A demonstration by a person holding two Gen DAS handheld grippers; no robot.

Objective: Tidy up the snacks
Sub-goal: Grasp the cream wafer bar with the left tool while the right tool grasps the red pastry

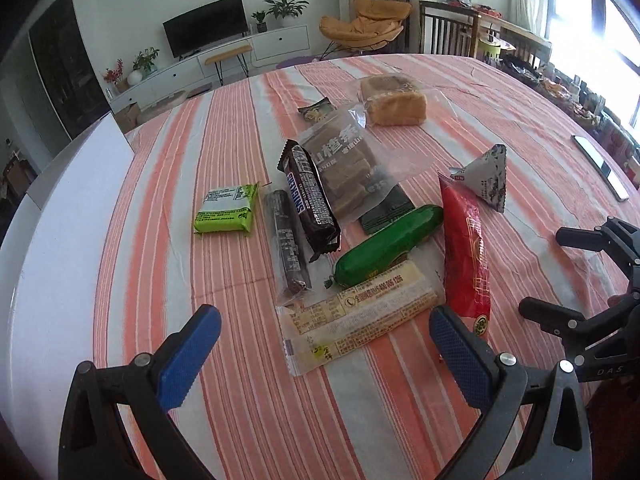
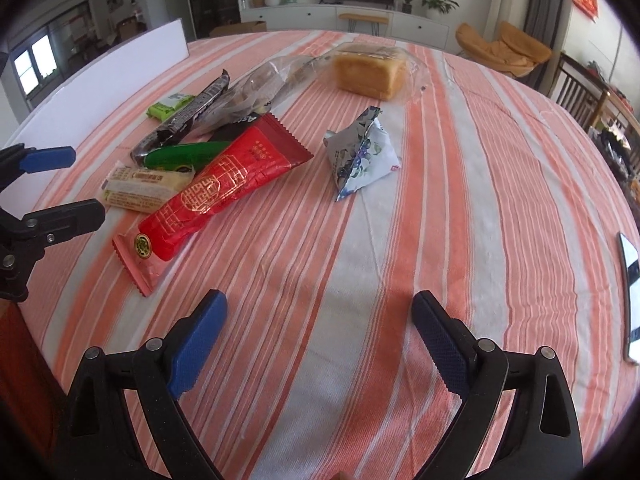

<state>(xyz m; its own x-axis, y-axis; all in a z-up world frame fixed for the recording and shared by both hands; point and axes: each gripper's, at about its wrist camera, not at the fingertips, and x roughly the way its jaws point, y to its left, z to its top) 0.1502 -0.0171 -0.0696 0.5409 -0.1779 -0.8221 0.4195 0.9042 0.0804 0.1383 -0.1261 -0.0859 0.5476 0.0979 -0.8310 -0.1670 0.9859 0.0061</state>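
Snacks lie in a loose pile on the striped tablecloth (image 1: 248, 400). Nearest my open left gripper (image 1: 324, 328) is a pale yellow wrapped bar (image 1: 360, 312), with a green sausage pack (image 1: 388, 246), a long red packet (image 1: 466, 252), a Snickers bar (image 1: 310, 196), a dark roll (image 1: 286, 240) and a lime-green packet (image 1: 226, 208) beyond. Farther back sit a clear bag of brown slices (image 1: 348, 164), a bread loaf (image 1: 394, 100) and a white pyramid pouch (image 1: 486, 178). My right gripper (image 2: 320, 312) is open over bare cloth, short of the red packet (image 2: 216, 188) and pyramid pouch (image 2: 362, 156).
A white board (image 1: 60, 220) stands along the table's left edge. A phone (image 2: 632, 292) lies near the right edge. Each gripper shows at the side of the other's view. Beyond the table are a TV unit, plants, an orange chair and wooden chairs.
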